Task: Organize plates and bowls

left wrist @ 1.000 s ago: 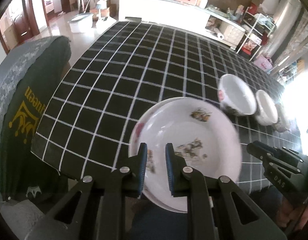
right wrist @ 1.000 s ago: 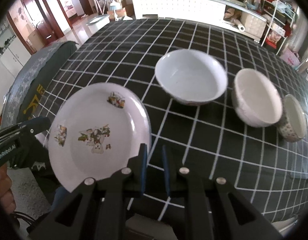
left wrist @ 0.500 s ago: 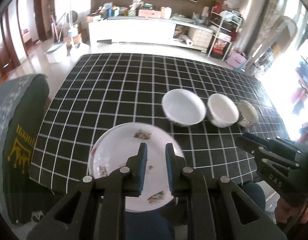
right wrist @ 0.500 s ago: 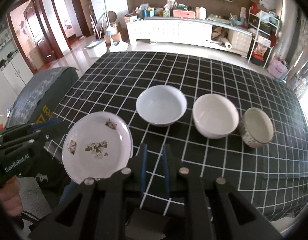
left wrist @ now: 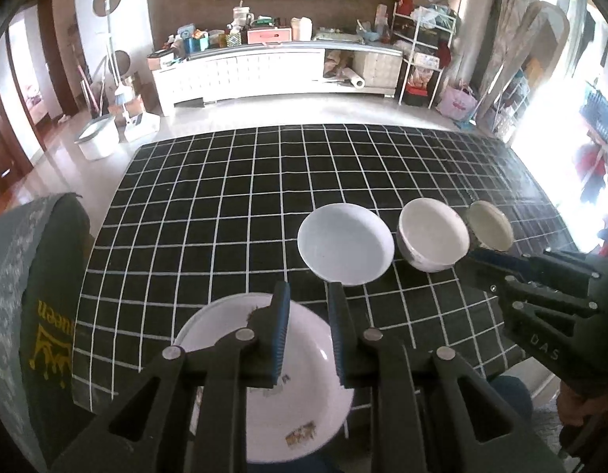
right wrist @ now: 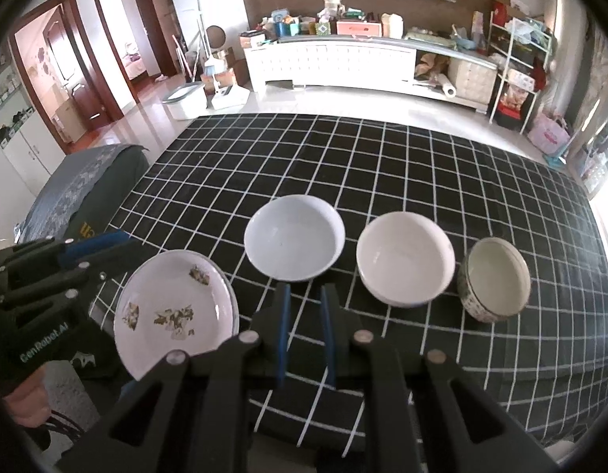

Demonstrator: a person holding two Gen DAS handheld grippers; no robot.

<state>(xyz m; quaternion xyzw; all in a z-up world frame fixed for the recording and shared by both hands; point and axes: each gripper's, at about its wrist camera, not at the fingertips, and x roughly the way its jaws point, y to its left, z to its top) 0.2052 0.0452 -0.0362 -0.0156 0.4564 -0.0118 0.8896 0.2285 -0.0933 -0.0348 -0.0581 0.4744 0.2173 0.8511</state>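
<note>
**Left wrist view: plate at the near edge, bowls lined up**

Left wrist cam shows your left gripper (left wrist: pixel 307 329) with jaws narrow and nothing pinched between them, hovering over the plate (left wrist: pixel 264 402). That plate's white with little printed pictures, sitting at the near left edge of the table (left wrist: pixel 225 197) and hanging over it a bit. To its right, near the front edge, runs a row: pale blue-white bowl (right wrist: pixel 294 238), white bowl (right wrist: pixel 405 258) just beside it, then a small patterned cup (right wrist: pixel 495 280) almost touching it. Your right gripper (right wrist: pixel 305 333) is narrow too, holding nothing, above the black checked cloth.
</note>
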